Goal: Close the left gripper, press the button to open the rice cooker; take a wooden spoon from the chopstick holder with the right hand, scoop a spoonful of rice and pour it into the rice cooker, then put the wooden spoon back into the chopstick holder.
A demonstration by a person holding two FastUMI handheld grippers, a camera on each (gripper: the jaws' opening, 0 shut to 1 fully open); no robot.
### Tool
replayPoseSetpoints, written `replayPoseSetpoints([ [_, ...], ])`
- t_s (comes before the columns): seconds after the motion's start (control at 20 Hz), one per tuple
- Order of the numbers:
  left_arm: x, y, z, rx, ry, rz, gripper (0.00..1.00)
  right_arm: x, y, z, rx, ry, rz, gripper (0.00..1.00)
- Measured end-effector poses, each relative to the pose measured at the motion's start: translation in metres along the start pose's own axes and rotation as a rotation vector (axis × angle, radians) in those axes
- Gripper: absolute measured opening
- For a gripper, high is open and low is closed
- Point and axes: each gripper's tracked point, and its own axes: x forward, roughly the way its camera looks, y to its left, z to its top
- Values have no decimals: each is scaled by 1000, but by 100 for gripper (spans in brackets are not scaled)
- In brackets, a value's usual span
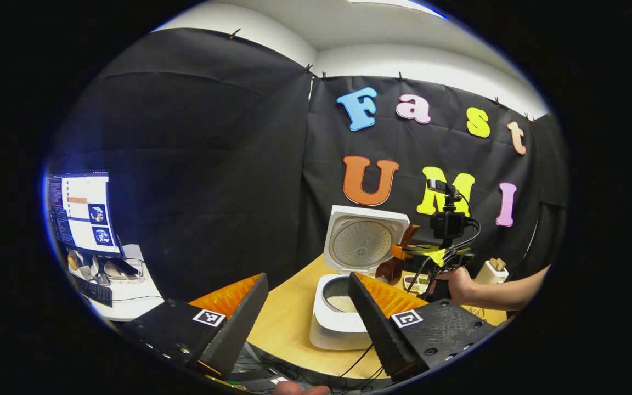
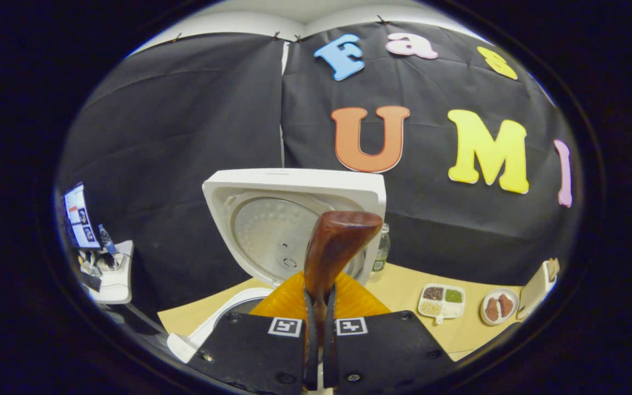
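The white rice cooker stands open on the wooden table, its lid upright, with white rice in the pot. My left gripper is open, fingers spread wide in front of the cooker and holding nothing. To the right of the cooker, a hand holds my right gripper with the dark wooden spoon. In the right gripper view, my right gripper is shut on the wooden spoon, whose bowl points up before the lid. No rice shows on it. The white chopstick holder stands at the far right.
A divided dish of grains and a small plate with brown pieces lie on the table right of the cooker. A bottle stands behind the lid. A monitor and a white side table are at the left.
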Motion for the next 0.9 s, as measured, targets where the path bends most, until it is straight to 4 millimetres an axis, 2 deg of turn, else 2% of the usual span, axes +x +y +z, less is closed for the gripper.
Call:
replayPoseSetpoints([
  [0.15,-2,-2,2,-6,-8,-8,94,-9,16,11,-168,-36,20,9],
  [0.25,-5,-1,5,-15,-19,-15,94,-15,25,11,-271,-62,32,9],
  [0.5,-6,-2,7,-36,-31,-23,94,-25,47,8,-380,-101,60,9],
  [0.7,-8,-6,8,-39,-38,-28,94,-30,54,12,-387,-123,59,9],
  [0.9,-10,-5,10,-62,-44,-36,94,-39,49,21,-258,-129,46,9],
])
